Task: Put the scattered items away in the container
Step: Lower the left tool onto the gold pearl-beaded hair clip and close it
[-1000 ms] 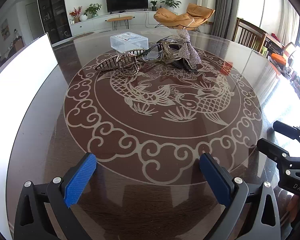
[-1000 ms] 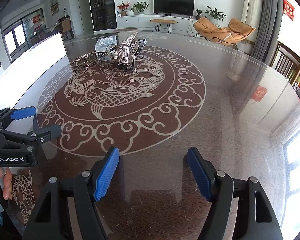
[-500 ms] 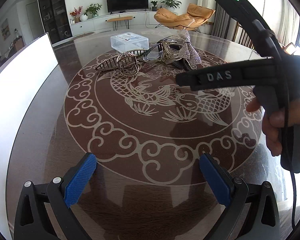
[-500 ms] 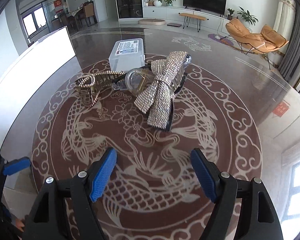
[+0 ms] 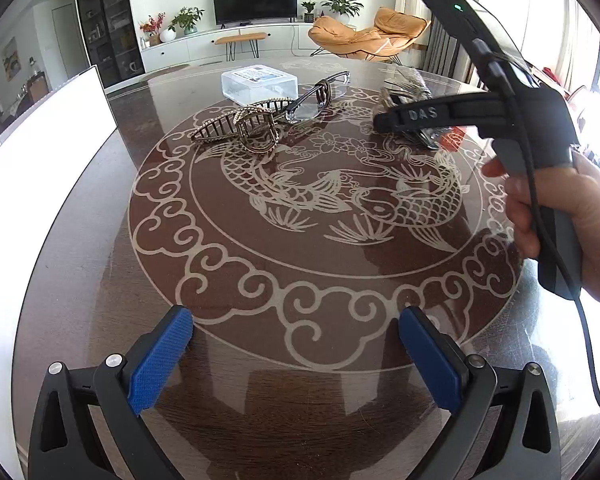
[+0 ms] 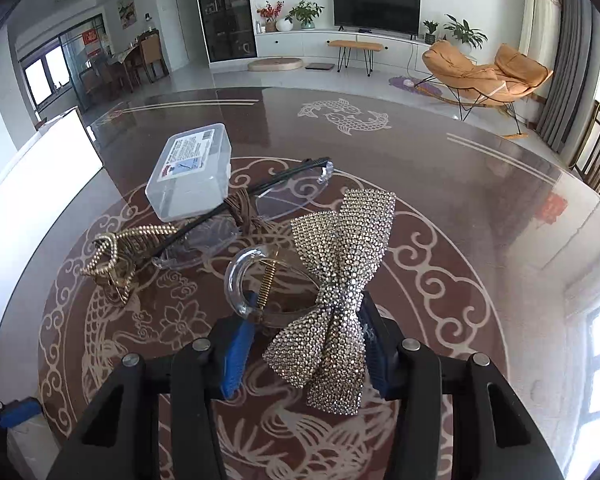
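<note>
Rhinestones cover the bow hair clip (image 6: pixel 340 288) that our right gripper (image 6: pixel 304 344) has closed in on; its blue pads (image 6: pixel 236 356) sit on either side of the clip's middle, one against the clear claw part, the other behind the bow's knot. We see the fingers narrowed around it, and the clip appears held between them, low over the table (image 6: pixel 480 208). From the left wrist view the same gripper (image 5: pixel 384 122) reaches in from the right, its black finger marked DAS lying across the bow (image 5: pixel 406 86), with our right hand (image 5: pixel 560 216) wrapped around the handle.

Our left gripper (image 5: pixel 296 356) hangs wide open above the near edge of the patterned tabletop, holding nothing.

Beyond the bow lie a pair of clear glasses (image 6: pixel 236 220) with a brown hair tie (image 6: pixel 242 208) wound around the frame, and a gold claw clip (image 6: pixel 120 252) touching them on the left. Just behind these stands the clear plastic container (image 6: pixel 192 172), lid shut, label on top.
</note>
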`<control>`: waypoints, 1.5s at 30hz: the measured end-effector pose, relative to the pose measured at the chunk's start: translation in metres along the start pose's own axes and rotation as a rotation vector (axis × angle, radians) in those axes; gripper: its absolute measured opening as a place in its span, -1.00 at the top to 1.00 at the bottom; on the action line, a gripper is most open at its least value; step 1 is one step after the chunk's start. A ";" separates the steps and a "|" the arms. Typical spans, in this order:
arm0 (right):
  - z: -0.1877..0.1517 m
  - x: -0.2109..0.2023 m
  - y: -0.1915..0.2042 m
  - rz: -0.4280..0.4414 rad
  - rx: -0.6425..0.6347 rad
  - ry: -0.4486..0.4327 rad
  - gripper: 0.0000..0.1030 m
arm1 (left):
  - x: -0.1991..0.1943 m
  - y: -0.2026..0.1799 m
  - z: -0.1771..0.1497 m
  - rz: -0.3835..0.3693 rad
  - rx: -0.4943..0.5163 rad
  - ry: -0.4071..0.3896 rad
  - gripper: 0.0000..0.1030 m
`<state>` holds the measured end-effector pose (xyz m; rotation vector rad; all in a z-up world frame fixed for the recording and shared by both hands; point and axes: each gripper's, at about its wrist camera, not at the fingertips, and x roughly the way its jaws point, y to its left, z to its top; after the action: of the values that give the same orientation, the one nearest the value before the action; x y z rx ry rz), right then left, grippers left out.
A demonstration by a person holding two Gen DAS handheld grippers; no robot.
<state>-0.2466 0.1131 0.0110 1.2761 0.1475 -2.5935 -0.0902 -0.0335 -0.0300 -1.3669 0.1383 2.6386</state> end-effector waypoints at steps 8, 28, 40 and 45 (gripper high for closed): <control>-0.095 -0.078 -0.051 -0.047 -0.024 0.005 0.04 | 0.003 -0.001 0.003 -0.018 0.015 0.005 -1.00; -0.127 -0.107 -0.073 -0.069 0.047 -0.011 0.01 | 0.074 0.021 0.131 -0.228 0.382 -0.078 -1.00; -0.127 -0.108 -0.074 -0.070 0.047 -0.010 0.01 | 0.072 0.001 0.117 -0.301 0.267 -0.005 -1.00; -0.127 -0.107 -0.073 -0.069 0.047 -0.010 0.01 | 0.083 -0.025 0.120 -0.217 0.300 -0.008 -1.00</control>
<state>-0.1054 0.2279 0.0167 1.2954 0.1313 -2.6763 -0.2283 0.0190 -0.0287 -1.1988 0.3480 2.3319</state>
